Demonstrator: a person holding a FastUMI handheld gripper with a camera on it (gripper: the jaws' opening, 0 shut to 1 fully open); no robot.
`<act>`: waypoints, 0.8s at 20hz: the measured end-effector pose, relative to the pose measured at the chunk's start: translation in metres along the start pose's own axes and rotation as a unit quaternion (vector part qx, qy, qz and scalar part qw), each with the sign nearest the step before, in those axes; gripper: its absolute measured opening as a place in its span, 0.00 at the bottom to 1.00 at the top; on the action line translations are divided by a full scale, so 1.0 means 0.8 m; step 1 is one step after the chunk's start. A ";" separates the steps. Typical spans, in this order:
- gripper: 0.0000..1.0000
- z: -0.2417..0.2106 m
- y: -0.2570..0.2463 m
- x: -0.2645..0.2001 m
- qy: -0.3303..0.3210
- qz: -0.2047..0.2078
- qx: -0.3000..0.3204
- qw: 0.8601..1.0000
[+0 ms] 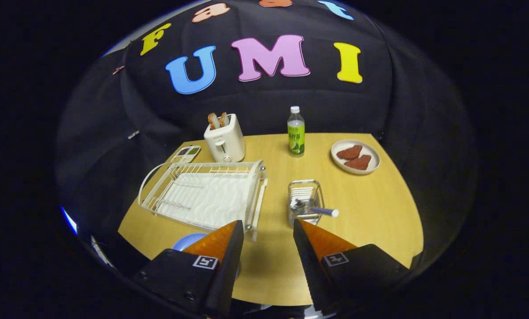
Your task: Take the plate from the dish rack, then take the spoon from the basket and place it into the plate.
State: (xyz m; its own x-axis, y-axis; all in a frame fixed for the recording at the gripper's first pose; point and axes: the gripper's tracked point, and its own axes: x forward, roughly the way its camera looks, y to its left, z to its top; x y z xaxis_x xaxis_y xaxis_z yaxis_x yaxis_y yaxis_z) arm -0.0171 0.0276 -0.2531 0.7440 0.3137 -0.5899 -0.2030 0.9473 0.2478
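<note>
While raised above table, claw parted

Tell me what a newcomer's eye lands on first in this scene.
Likely the white wire dish rack, standing bare just beyond the left finger on the wooden table. Next, the small wire basket ahead of the right finger, a spoon's handle jutting out. The gripper hangs open, holding nothing; a blue plate peeks out beside its left finger.

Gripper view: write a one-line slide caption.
Open hand-held gripper hovers over the wooden table, white wire dish rack empty, blue plate by one finger, spoon in the wire basket ahead.
</note>
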 end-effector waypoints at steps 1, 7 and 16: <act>0.71 0.006 -0.019 0.006 0.001 -0.014 -0.013 1.000; 0.68 -0.015 -0.094 0.062 0.046 -0.058 -0.042 0.996; 0.27 -0.061 -0.099 0.109 0.098 -0.041 -0.026 0.994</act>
State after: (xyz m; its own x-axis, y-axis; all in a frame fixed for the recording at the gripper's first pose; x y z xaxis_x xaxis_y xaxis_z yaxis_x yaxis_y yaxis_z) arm 0.0331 -0.0172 -0.3616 0.6219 0.2368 -0.7465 -0.1831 0.9707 0.1553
